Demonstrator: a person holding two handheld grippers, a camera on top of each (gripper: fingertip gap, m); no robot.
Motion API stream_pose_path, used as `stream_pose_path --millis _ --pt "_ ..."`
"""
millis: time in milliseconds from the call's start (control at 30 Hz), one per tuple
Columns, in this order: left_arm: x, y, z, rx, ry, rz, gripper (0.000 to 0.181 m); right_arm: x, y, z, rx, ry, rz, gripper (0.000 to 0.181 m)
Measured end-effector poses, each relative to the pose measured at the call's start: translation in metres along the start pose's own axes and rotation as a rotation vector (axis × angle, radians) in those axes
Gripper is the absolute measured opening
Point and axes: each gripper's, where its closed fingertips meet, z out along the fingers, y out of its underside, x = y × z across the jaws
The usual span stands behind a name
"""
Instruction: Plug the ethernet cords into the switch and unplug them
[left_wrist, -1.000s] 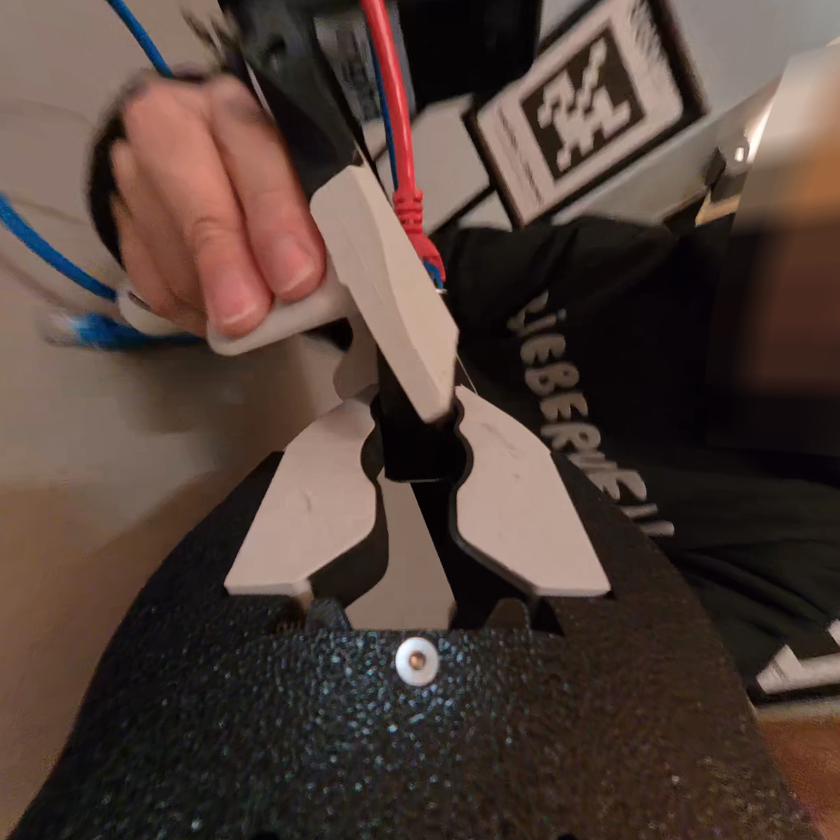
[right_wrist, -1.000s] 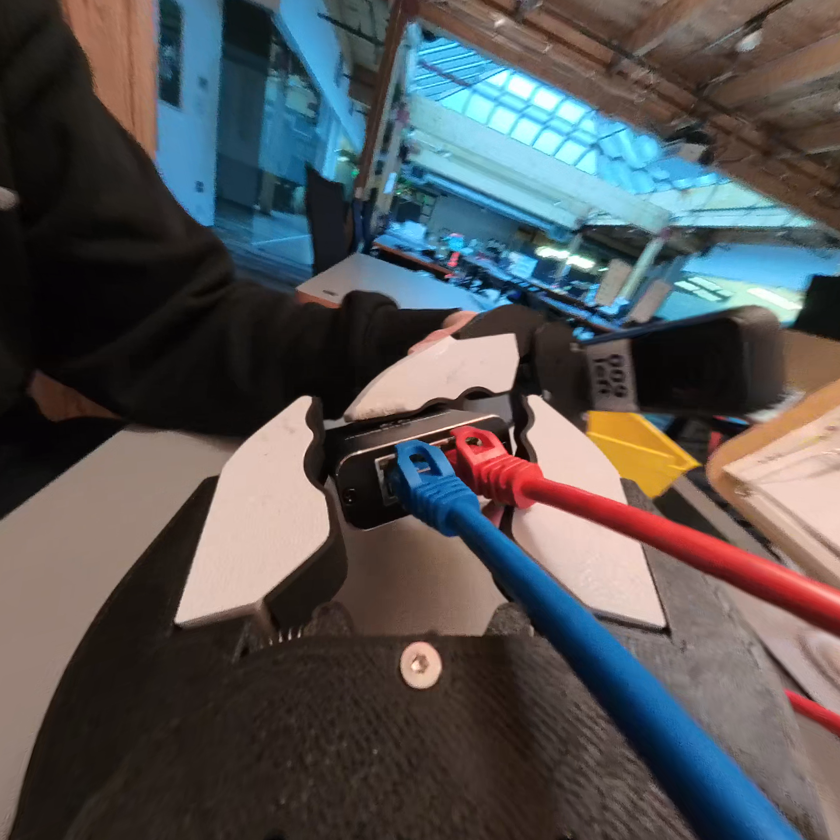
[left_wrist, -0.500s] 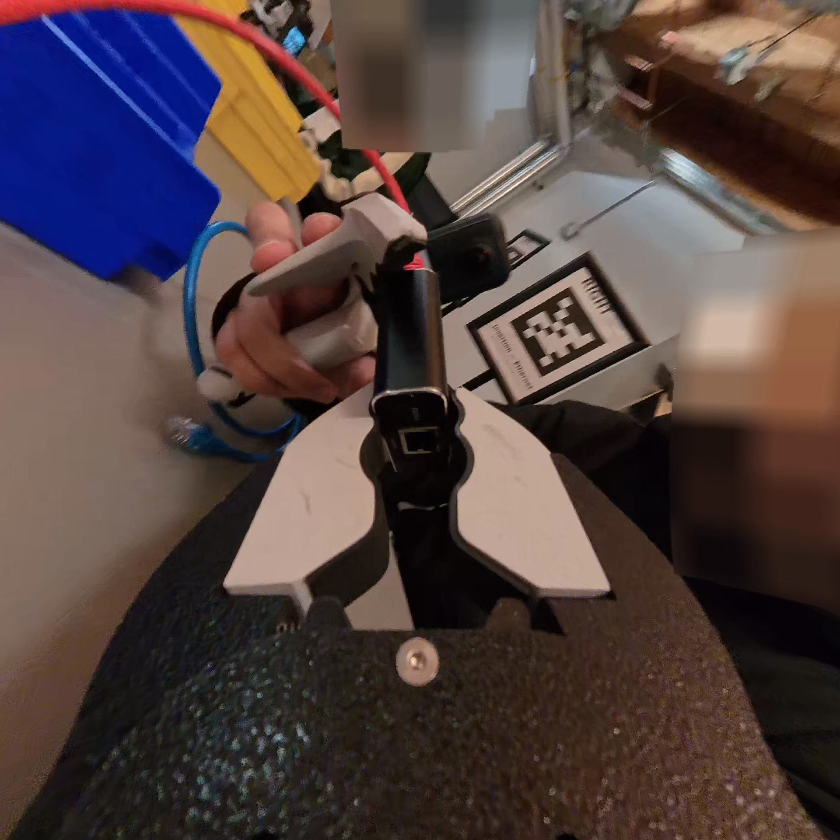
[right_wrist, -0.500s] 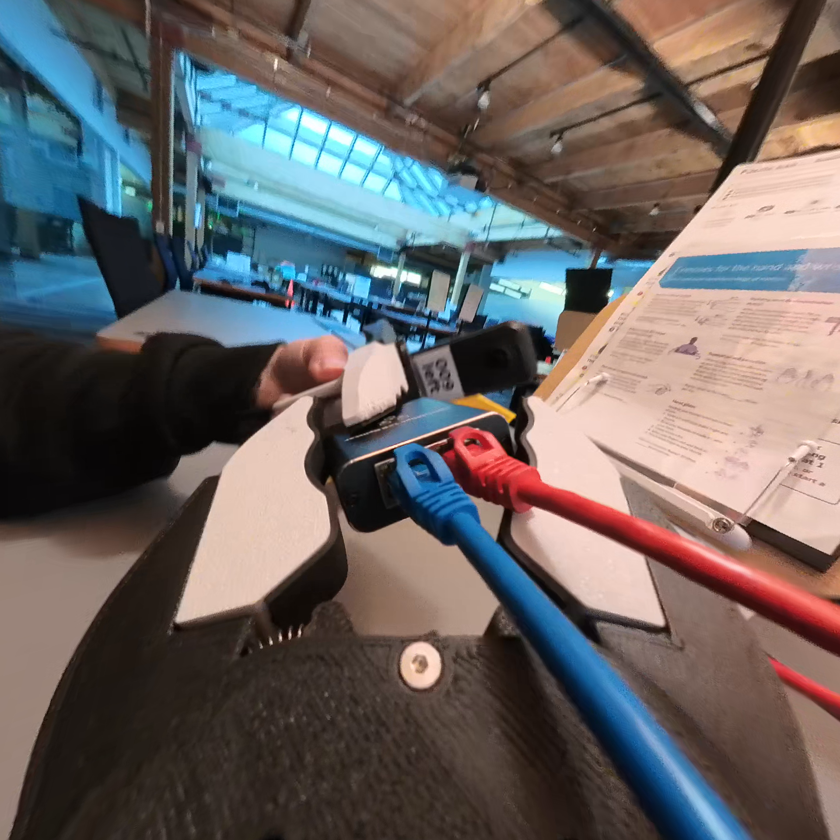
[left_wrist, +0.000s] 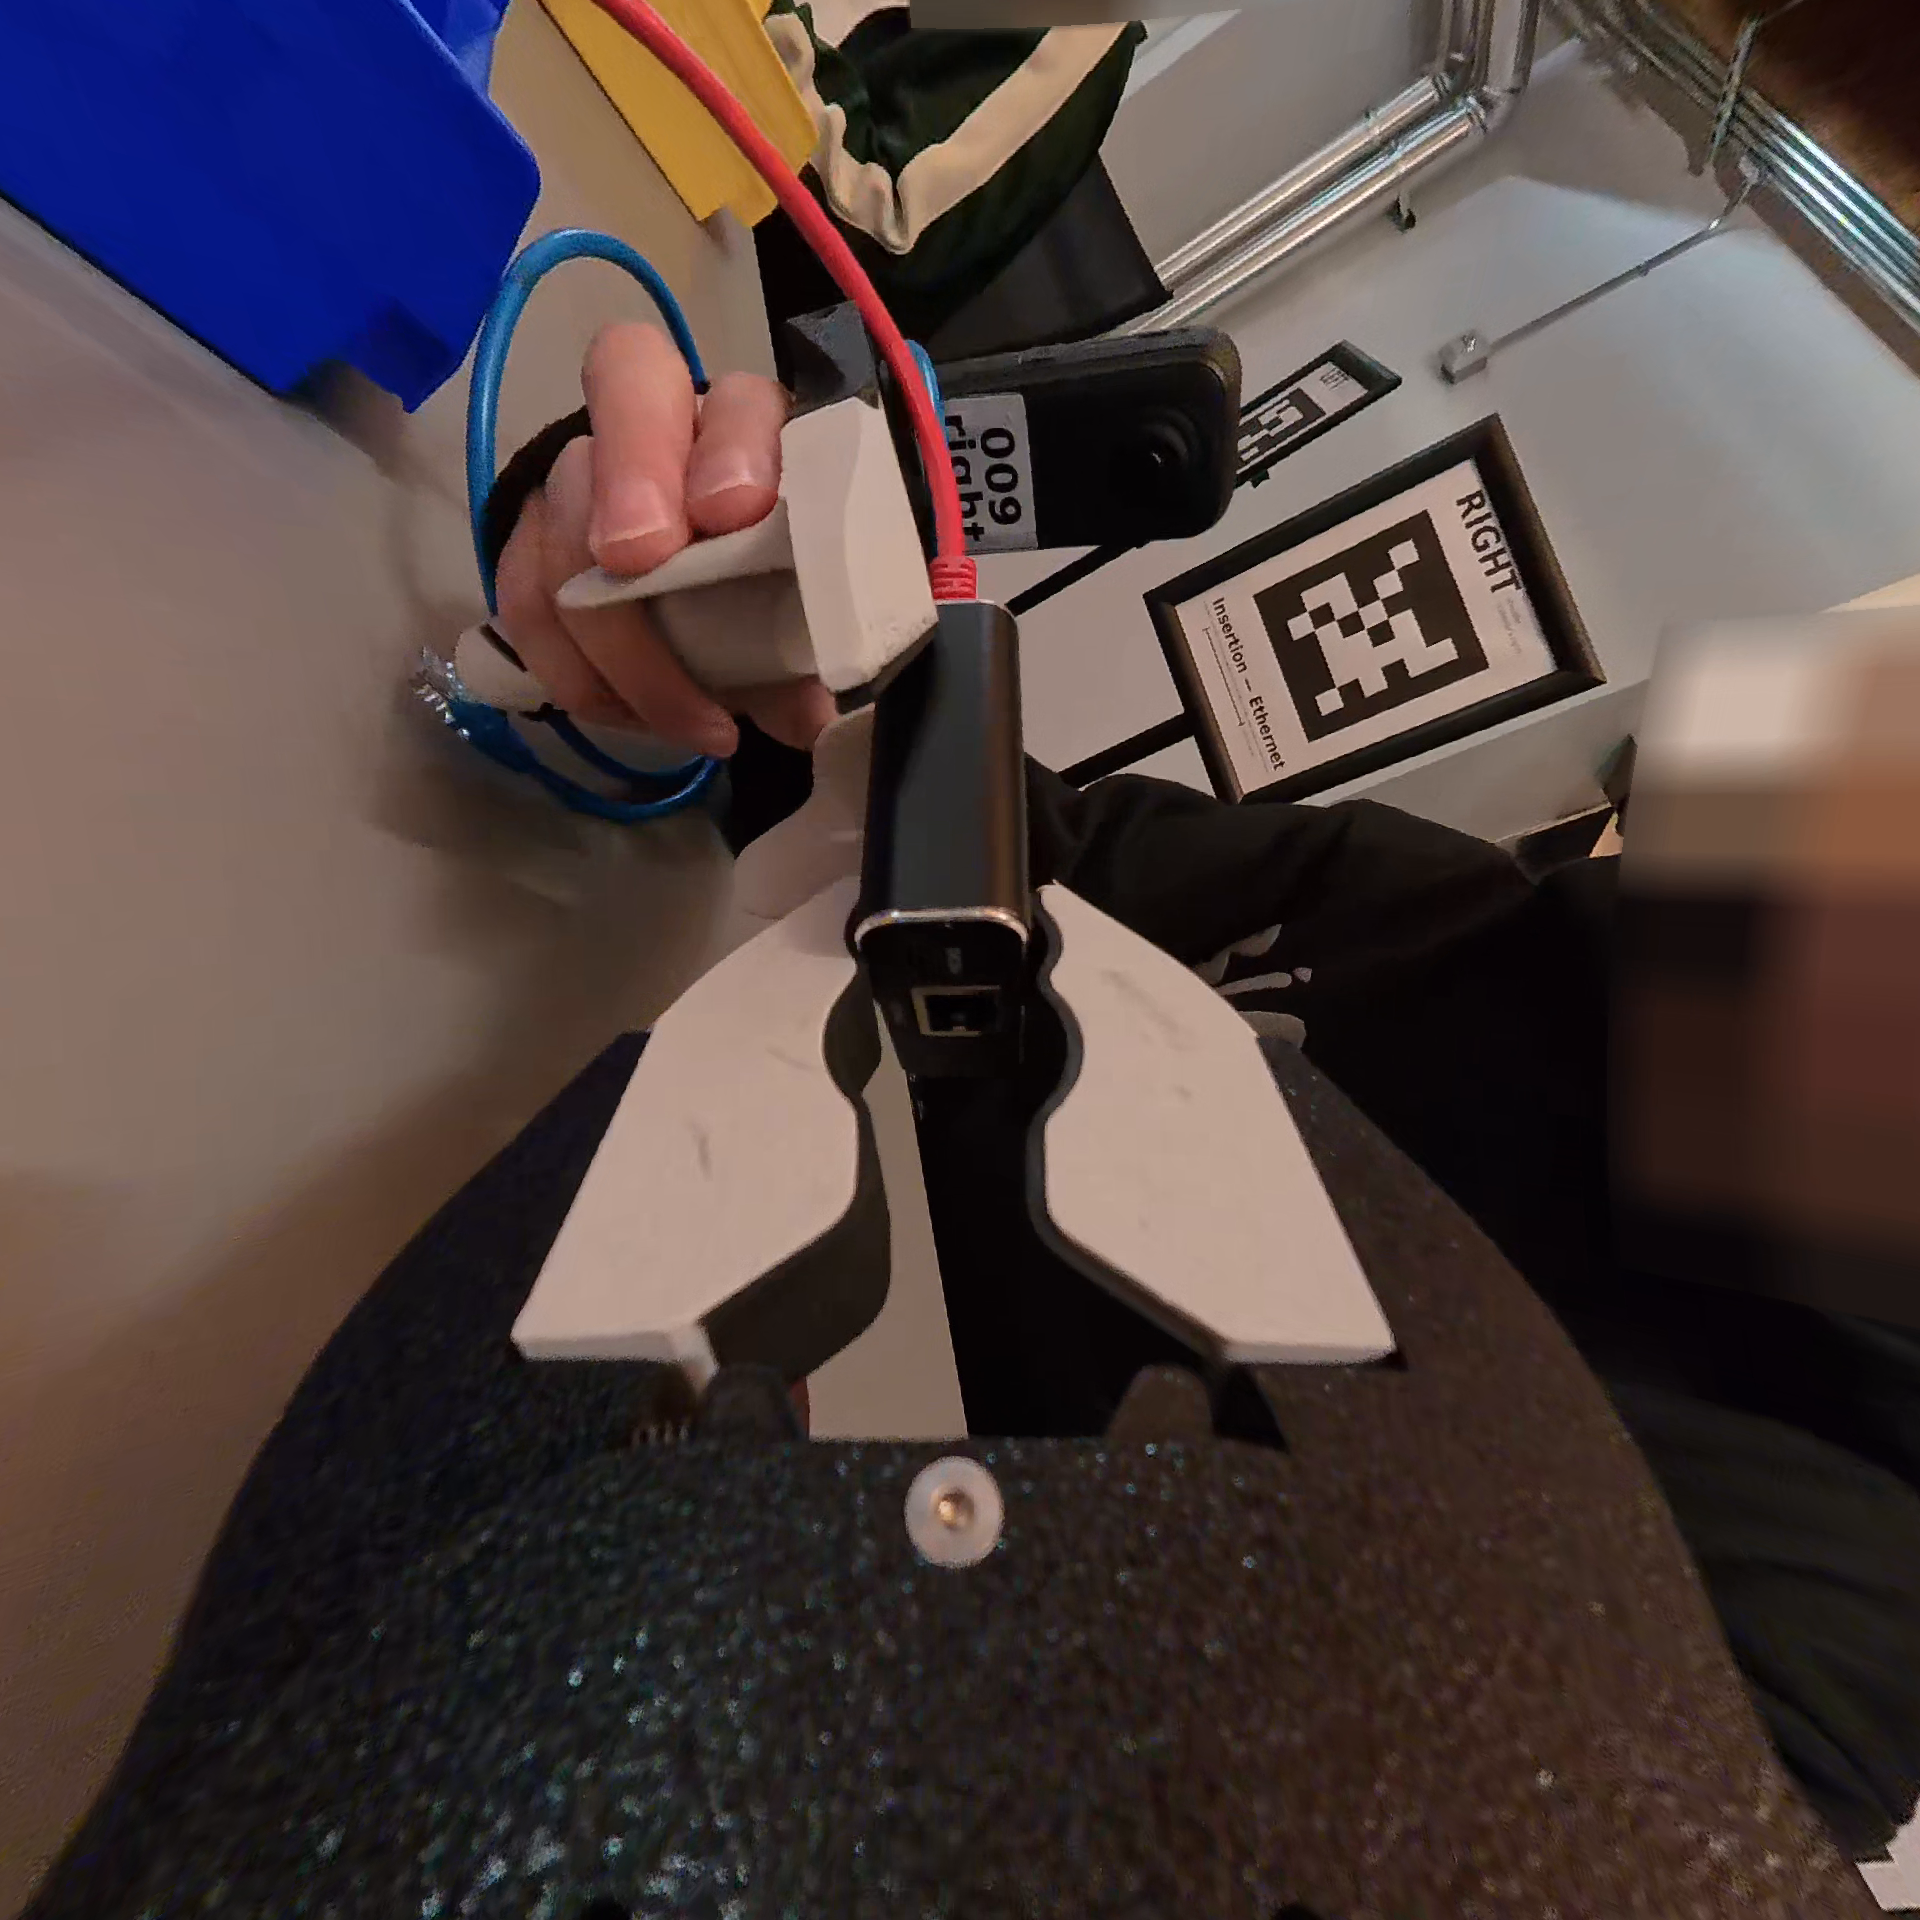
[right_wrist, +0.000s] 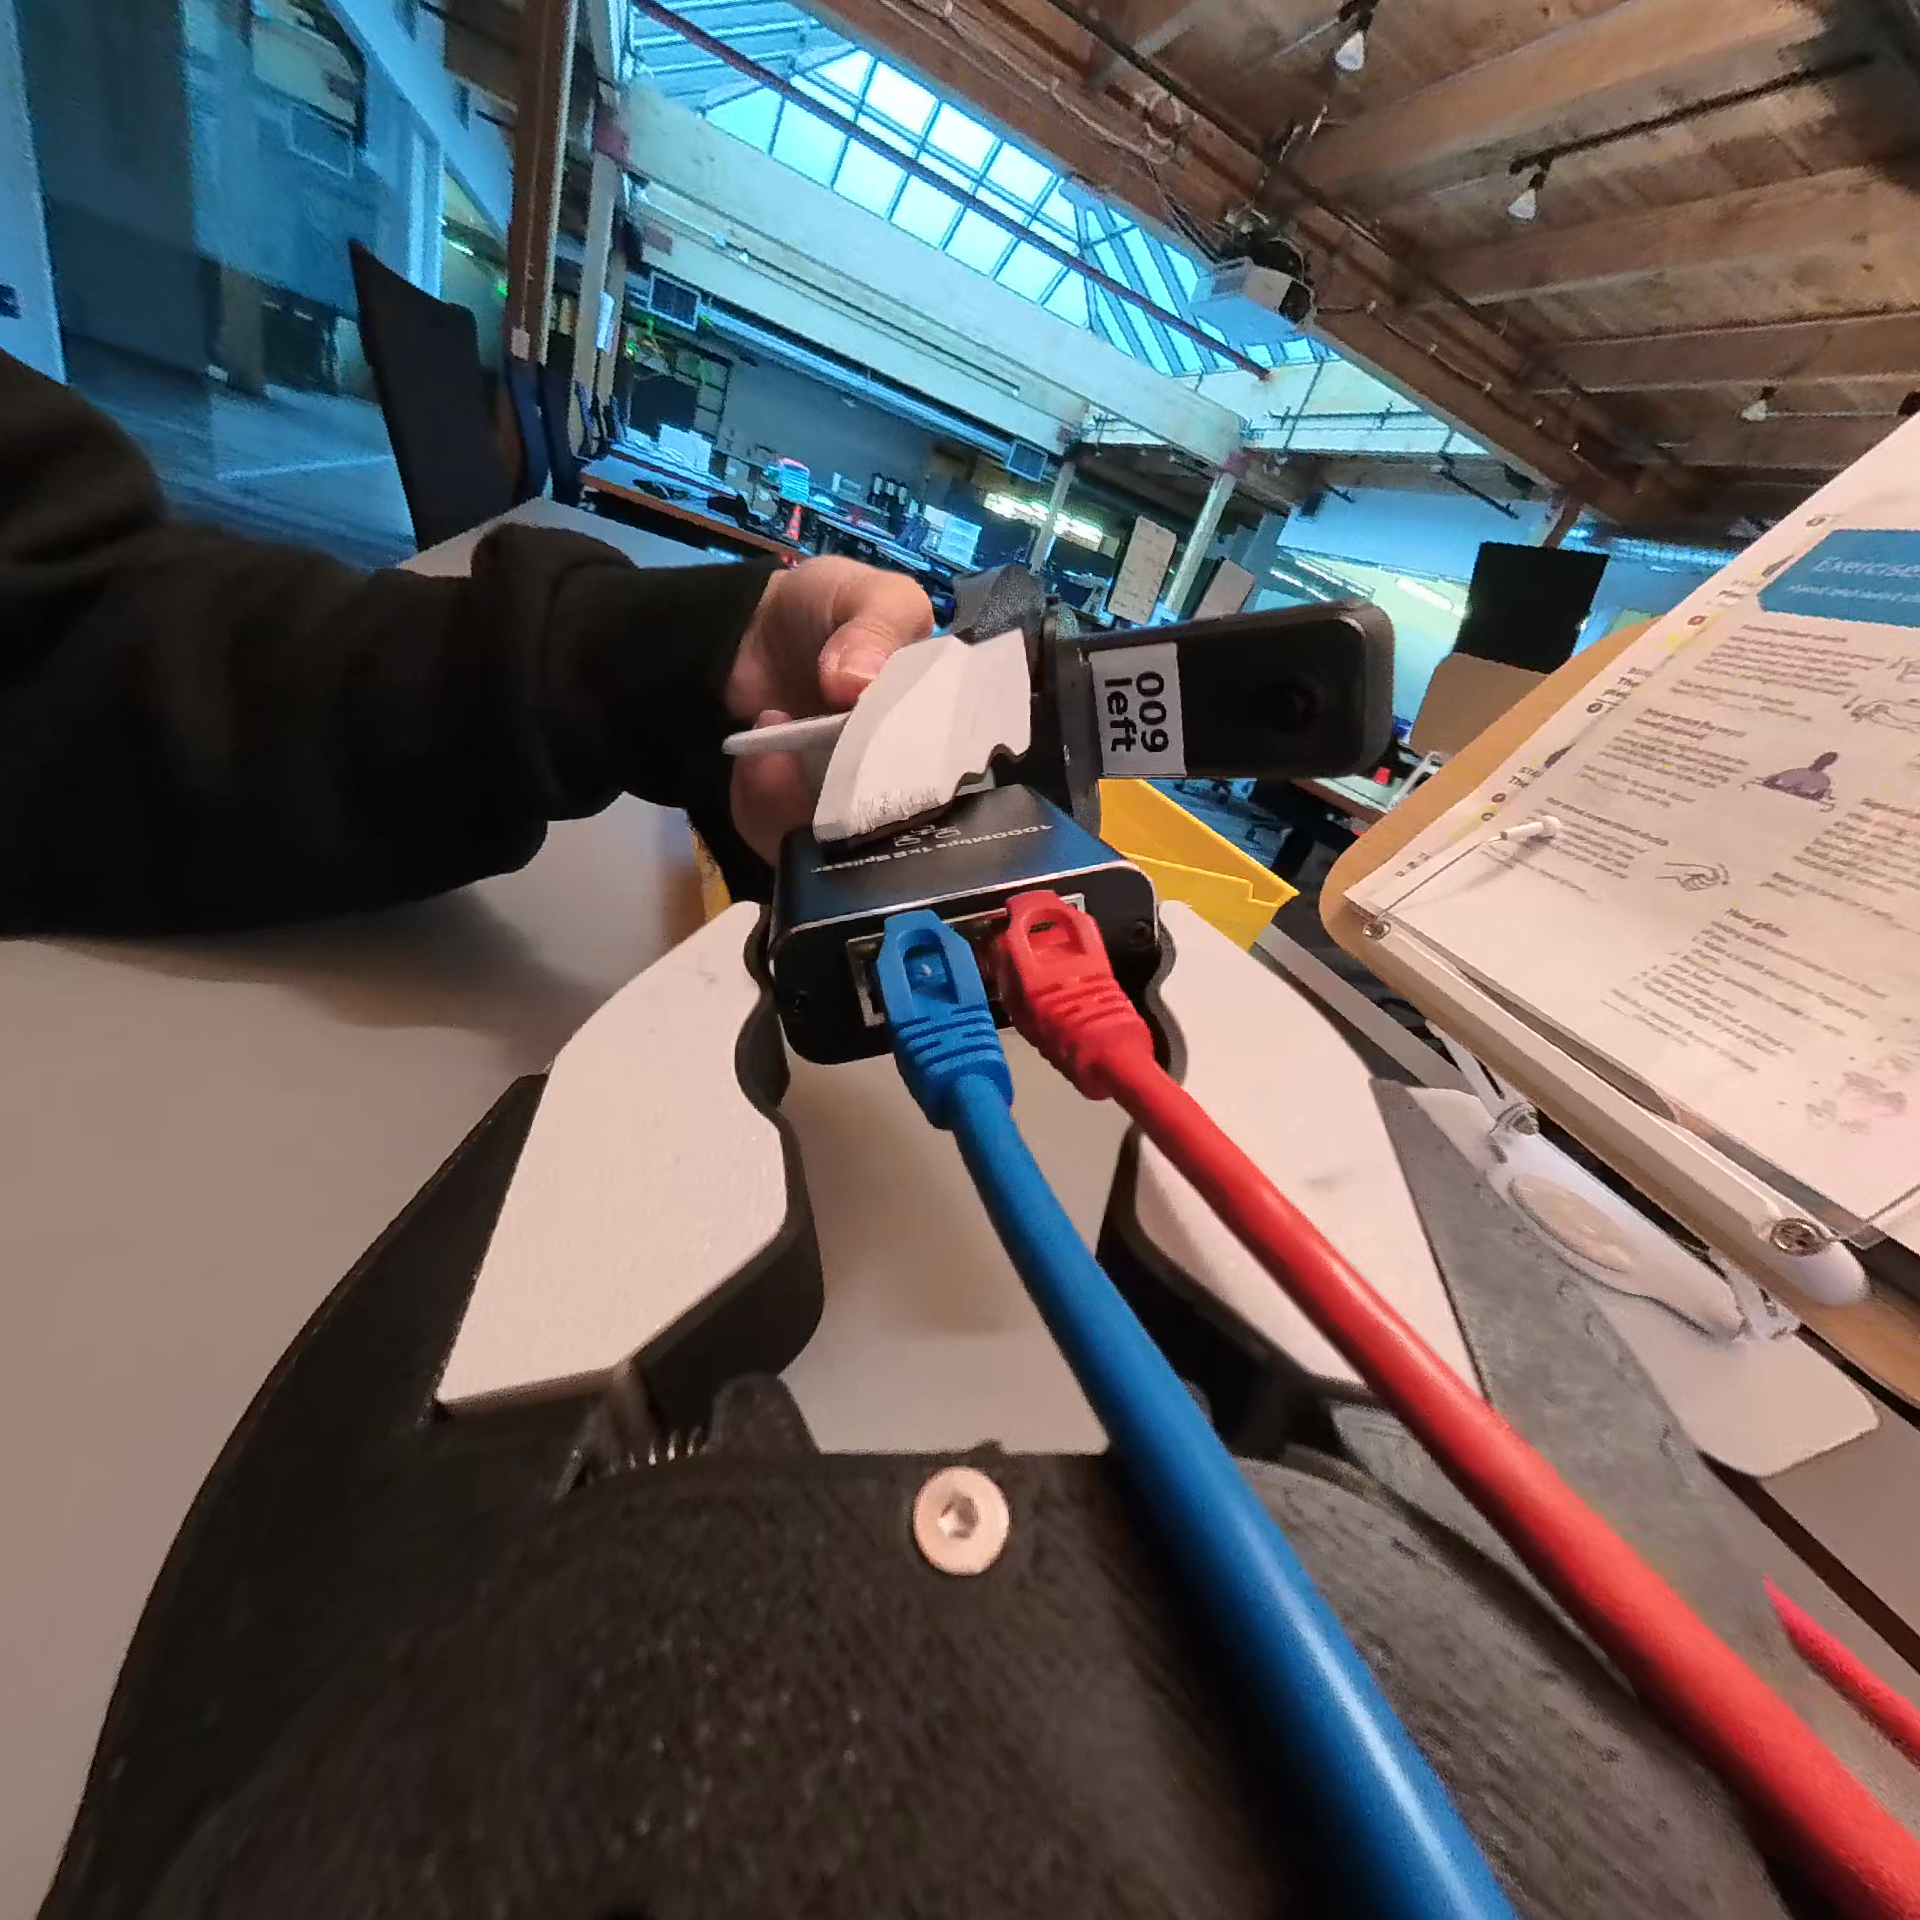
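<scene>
The black switch (left_wrist: 945, 790) is held off the table between both grippers. My left gripper (left_wrist: 945, 935) is shut on its near end, where a single empty port faces the camera. My right gripper (right_wrist: 961, 925) is shut on the other end of the switch (right_wrist: 935, 862), its fingers flanking the two-port face. The blue plug (right_wrist: 935, 997) and the red plug (right_wrist: 1070, 997) both sit in those ports. The red cord (left_wrist: 831, 239) and blue cord (left_wrist: 488, 416) trail away behind. The other gripper shows in each view: the right one (left_wrist: 831, 582) and the left one (right_wrist: 914, 748).
A blue bin (left_wrist: 239, 177) and a yellow bin (left_wrist: 686, 94) stand on the grey table (right_wrist: 260, 1091). A framed marker card (left_wrist: 1371, 613) leans at the back. A stand with a printed sheet (right_wrist: 1662, 883) is close on the right. A person's black sleeve (right_wrist: 312, 707) reaches across.
Both grippers swung with the switch, which now lies level in the right view. The left view moved from the person's torso to the bins and wall. Both plugs stayed in.
</scene>
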Motion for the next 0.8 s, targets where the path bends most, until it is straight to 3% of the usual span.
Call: stream_pose_path --millis 233,367,433,633,733,800 --pt "0.007 -0.043 -0.007 0.273 -0.037 0.131 0.035 0.026 -0.013 -0.004 0.118 0.133 0.227 0.064" --pt "0.009 -0.047 -0.007 0.304 -0.046 0.102 0.043 0.037 -0.011 -0.007 0.141 0.19 0.305 0.064" --pt "0.008 -0.054 -0.016 0.343 -0.124 0.144 0.047 0.038 -0.013 -0.009 0.173 0.175 0.35 0.064" --pt "0.048 -0.074 -0.084 0.553 -0.576 0.51 0.047 0.04 -0.001 -0.013 0.162 0.173 0.378 0.064" --pt "0.071 -0.062 -0.127 0.582 -0.879 0.622 0.047 0.032 0.004 -0.005 0.119 0.144 0.348 0.064" --pt "0.069 -0.039 -0.162 0.526 -1.139 0.633 0.047 0.024 0.005 -0.001 0.113 0.102 0.334 0.064"
